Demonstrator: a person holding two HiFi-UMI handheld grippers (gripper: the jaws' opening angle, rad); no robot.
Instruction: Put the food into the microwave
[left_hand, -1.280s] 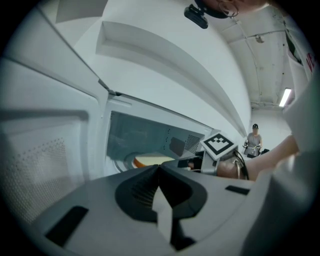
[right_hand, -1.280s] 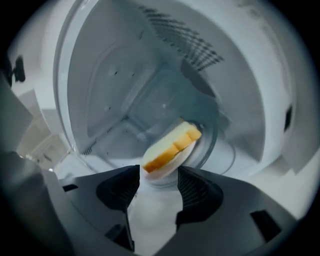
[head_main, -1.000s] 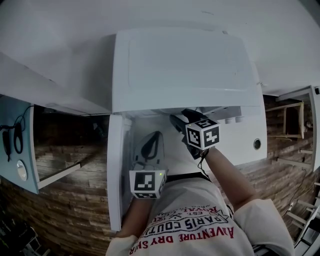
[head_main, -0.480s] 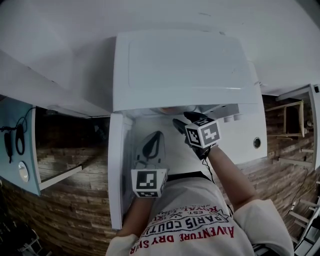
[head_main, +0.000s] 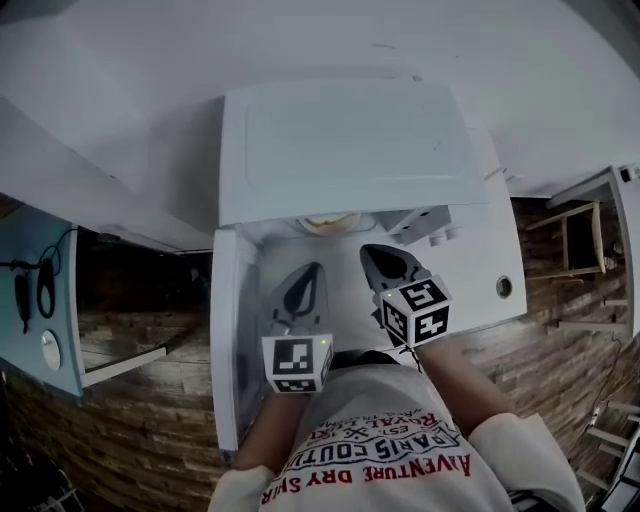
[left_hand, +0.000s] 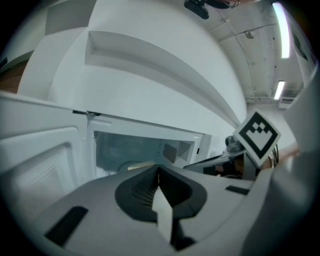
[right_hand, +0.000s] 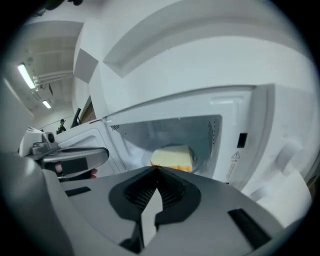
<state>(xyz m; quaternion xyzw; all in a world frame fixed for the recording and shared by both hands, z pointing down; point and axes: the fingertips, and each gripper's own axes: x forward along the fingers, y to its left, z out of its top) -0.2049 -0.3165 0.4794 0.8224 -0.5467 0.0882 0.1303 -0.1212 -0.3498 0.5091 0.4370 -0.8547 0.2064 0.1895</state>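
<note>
The white microwave (head_main: 350, 150) stands with its door (head_main: 228, 340) swung open to the left. A pale yellow block of food (right_hand: 172, 157) lies on the turntable inside the cavity, and its edge shows under the roof in the head view (head_main: 330, 222). My right gripper (right_hand: 157, 170) hangs just outside the opening, shut, with nothing between its jaws. In the head view the right gripper (head_main: 378, 258) is in front of the cavity. My left gripper (left_hand: 158, 170) is beside it to the left (head_main: 303, 278), also shut and empty, facing the opening.
The control panel with its knobs (right_hand: 287, 150) is on the microwave's right side. The open door (right_hand: 95, 135) stands close on the left of both grippers. White wall lies behind the microwave, and wood flooring (head_main: 140, 420) is below.
My right gripper has drawn back out of the microwave cavity toward the person and risen a little. The food stays inside. The left gripper has barely shifted.
</note>
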